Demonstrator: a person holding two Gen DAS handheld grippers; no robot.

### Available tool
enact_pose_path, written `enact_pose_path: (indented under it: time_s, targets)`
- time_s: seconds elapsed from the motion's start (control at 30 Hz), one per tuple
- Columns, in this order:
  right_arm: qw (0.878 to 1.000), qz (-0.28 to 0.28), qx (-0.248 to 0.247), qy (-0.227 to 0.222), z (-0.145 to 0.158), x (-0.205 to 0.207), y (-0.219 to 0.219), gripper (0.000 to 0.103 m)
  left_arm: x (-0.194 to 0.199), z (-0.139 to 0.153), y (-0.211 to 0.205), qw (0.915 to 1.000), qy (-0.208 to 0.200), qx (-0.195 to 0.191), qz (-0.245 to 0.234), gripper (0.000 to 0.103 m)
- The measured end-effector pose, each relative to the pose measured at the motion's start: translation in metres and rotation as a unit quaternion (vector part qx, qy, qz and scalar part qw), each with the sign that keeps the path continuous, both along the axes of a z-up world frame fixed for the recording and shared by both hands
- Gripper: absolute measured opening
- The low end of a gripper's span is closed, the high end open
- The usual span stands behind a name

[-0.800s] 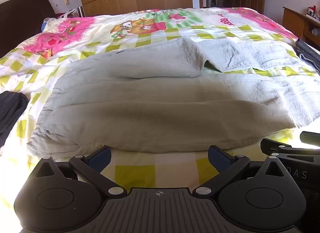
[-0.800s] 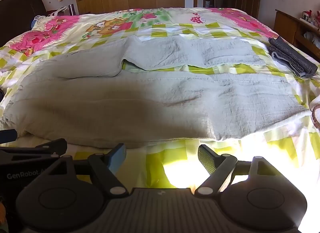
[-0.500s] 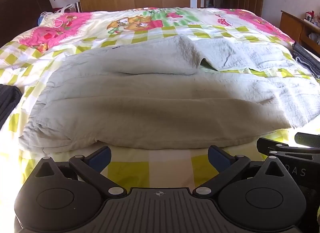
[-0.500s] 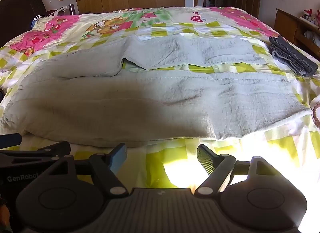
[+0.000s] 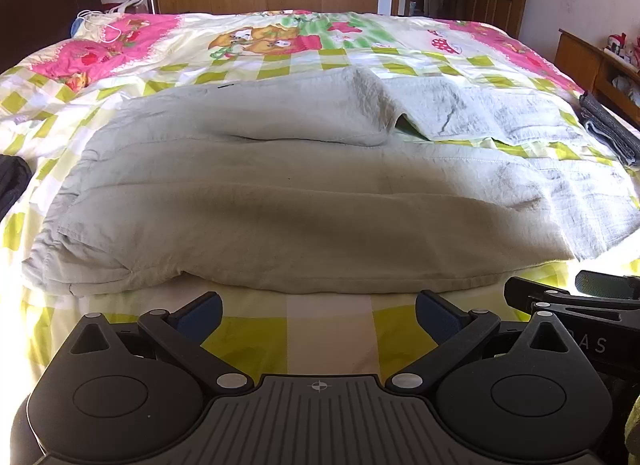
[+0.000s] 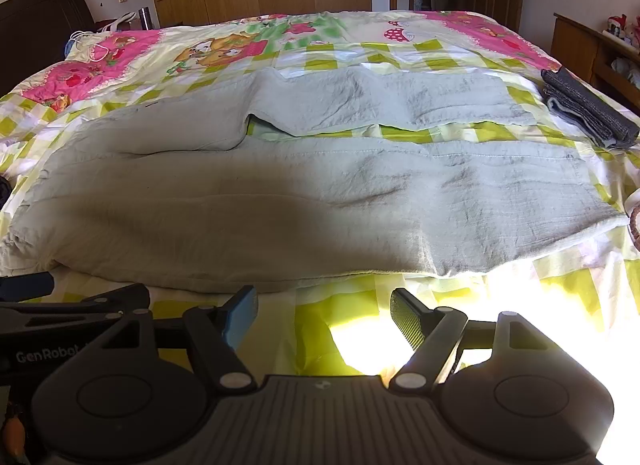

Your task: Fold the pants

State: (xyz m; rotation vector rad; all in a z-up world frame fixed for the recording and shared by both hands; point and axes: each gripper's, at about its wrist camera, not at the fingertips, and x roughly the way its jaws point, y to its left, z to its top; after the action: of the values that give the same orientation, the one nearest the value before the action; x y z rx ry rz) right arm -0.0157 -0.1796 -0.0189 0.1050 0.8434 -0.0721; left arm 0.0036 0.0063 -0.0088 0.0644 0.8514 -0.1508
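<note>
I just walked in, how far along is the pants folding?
Barely started. Done: the pale pants lie spread flat across the bed, legs apart. In hand: nothing; the left claw and right claw are open, short of the near edge. Left: every fold.

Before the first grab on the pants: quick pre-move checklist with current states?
1. left gripper open, nothing between the jaws: ok.
2. right gripper open, empty: ok.
3. pants spread flat on the bedspread, legs apart: ok.
4. Near edge of pants clear of both grippers, not yet touched: ok.
5. folded dark cloth lies off the pants: ok.
6. Waistband fully flat: cannot tell.
</note>
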Motion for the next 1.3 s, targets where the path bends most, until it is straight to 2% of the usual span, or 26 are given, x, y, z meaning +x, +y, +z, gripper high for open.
enact_pose_path:
  time_s: [0.33, 0.57, 0.77, 1.07, 1.3]
  targets:
    - [1.0, 0.008, -0.003, -0.007, 0.004, 0.0, 0.003, 0.085, 0.0, 0.003, 0.0, 0.9999, -0.01, 0.006, 0.002, 0.103]
    - [0.999, 0.033, -0.013, -0.017, 0.012, 0.007, 0.013, 0.085, 0.004, 0.01, 0.008, 0.9994, -0.029, 0.021, 0.005, 0.103]
    - [0.998, 0.059, -0.023, -0.019, 0.015, 0.02, 0.028, 0.083, 0.014, 0.011, 0.022, 0.9993, -0.024, 0.022, 0.02, 0.103]
    - [0.994, 0.103, -0.02, -0.012, 0.014, 0.042, 0.058, 0.077, 0.027, 0.013, 0.047, 0.9985, -0.021, 0.042, 0.029, 0.102]
    - [0.991, 0.132, -0.022, -0.006, 0.008, 0.061, 0.084, 0.076, 0.041, 0.011, 0.072, 0.9979, -0.002, 0.047, 0.046, 0.102]
